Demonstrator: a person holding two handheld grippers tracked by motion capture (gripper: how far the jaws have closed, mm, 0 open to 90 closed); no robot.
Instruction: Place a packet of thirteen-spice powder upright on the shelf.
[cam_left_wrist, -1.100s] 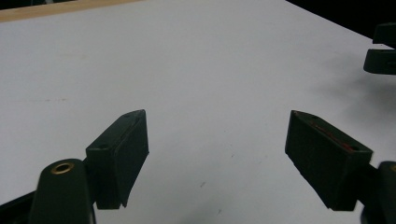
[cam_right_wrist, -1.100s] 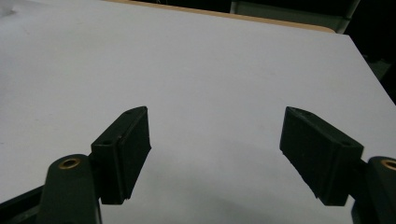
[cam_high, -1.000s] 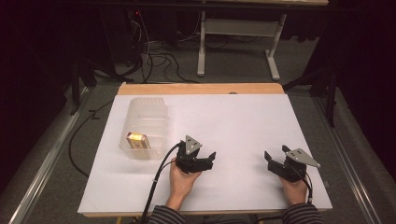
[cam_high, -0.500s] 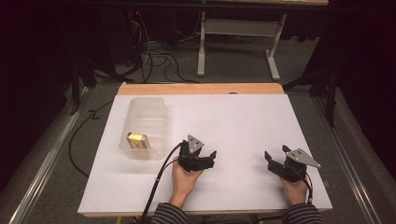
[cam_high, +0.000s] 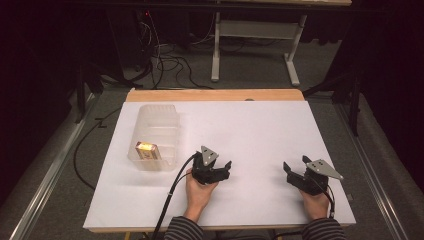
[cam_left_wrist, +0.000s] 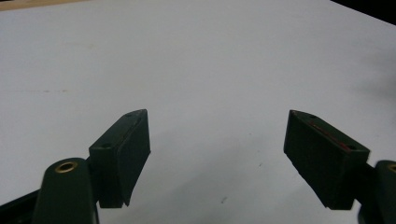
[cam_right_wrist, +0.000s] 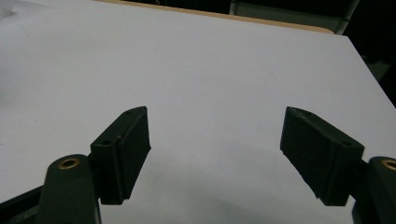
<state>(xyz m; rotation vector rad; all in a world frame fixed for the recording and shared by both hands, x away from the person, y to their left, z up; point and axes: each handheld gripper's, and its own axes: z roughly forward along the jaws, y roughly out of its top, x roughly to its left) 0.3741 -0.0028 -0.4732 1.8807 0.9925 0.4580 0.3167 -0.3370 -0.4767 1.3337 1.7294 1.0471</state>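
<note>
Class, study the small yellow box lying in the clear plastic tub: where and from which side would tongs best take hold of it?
Judging by its pose, grip the small yellow box across its two long sides, coming straight down through the clear plastic tub's open top. It lies flat near the tub's near wall, so the walls probably block any sideways approach.

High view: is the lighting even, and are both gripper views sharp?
High view: white table brightly lit, surroundings nearly black, small box in the clear container glares. Left gripper view: fingers soft, close up. Right gripper view: fingers equally soft, table dimmer.
</note>
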